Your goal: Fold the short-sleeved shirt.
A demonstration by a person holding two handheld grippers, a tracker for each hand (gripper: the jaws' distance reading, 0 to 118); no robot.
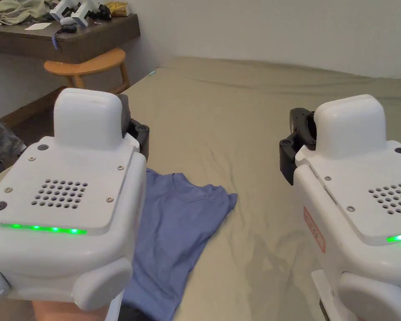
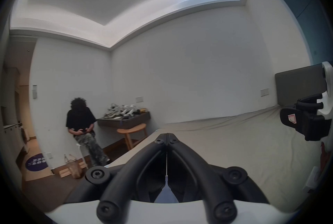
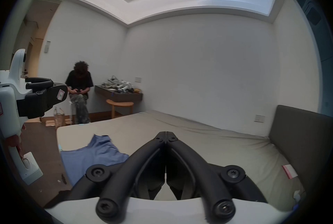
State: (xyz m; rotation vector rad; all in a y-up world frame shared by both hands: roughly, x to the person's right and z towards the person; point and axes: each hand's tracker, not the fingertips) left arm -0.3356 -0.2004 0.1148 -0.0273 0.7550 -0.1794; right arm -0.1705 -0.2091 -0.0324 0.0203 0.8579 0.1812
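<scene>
A blue short-sleeved shirt (image 1: 174, 234) lies on the tan bed (image 1: 245, 125), folded lengthwise into a narrow strip with one sleeve pointing right; it also appears as the blue shirt (image 3: 97, 152) in the right gripper view. My left gripper (image 2: 167, 138) is held above the shirt's left part, jaws pressed together with nothing between them. My right gripper (image 3: 165, 135) hovers over bare bed to the right of the shirt, jaws also together and empty. The white housings of the left gripper (image 1: 70, 200) and right gripper (image 1: 362, 188) hide their jaws in the head view.
A dark wall-mounted desk (image 1: 70, 37) with clutter and a wooden stool (image 1: 87, 64) stand beyond the bed's far left corner. A person (image 2: 81, 125) sits by the desk. A dark headboard (image 3: 302, 139) bounds the bed on the right.
</scene>
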